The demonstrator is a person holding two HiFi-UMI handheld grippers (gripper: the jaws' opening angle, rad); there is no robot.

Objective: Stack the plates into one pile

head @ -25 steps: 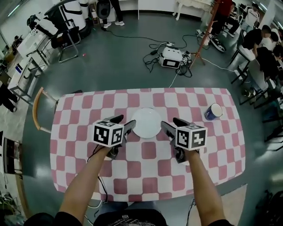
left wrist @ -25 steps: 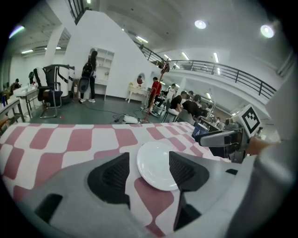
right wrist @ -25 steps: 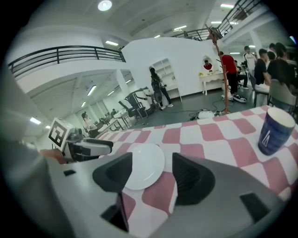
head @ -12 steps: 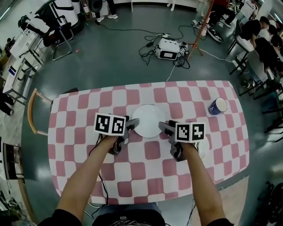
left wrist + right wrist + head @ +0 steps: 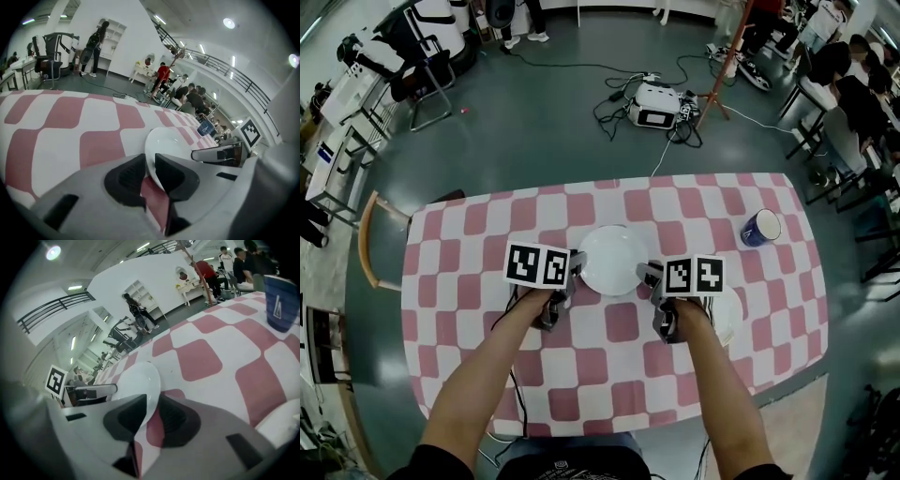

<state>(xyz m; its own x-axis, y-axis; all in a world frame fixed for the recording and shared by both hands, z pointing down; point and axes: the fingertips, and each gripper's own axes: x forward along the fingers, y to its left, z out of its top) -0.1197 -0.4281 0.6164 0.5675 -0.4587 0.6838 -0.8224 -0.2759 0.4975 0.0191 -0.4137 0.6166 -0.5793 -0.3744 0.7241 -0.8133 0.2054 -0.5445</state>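
A: Position of the white plate (image 5: 612,260)?

B: Middle of the checked worktop (image 5: 478,309), pink and white squares. It lies flat, face up, between the two grippers.

A: Left gripper (image 5: 576,264)?

B: At the plate's left edge, pointing down at a slant. Its own view shows the rim running between the two dark pads. The jaws have just been closing and now stand narrow, pinched on that rim.

A: Right gripper (image 5: 646,273)?

B: Mirror case, at the plate's right edge. The right gripper view shows the rim caught between its pads. Those jaws have also just been closing and are narrow, clamped on the plate.

A: Is the plate off the worktop?

B: Cannot tell. In the head view it looks level with the cloth.

A: Other items?

B: A second plate (image 5: 728,317), white, near the right edge of the worktop. It lies just beside the right hand and is partly covered by it. A blue cup (image 5: 760,227) stands upright toward the far right corner, well apart from both plates.
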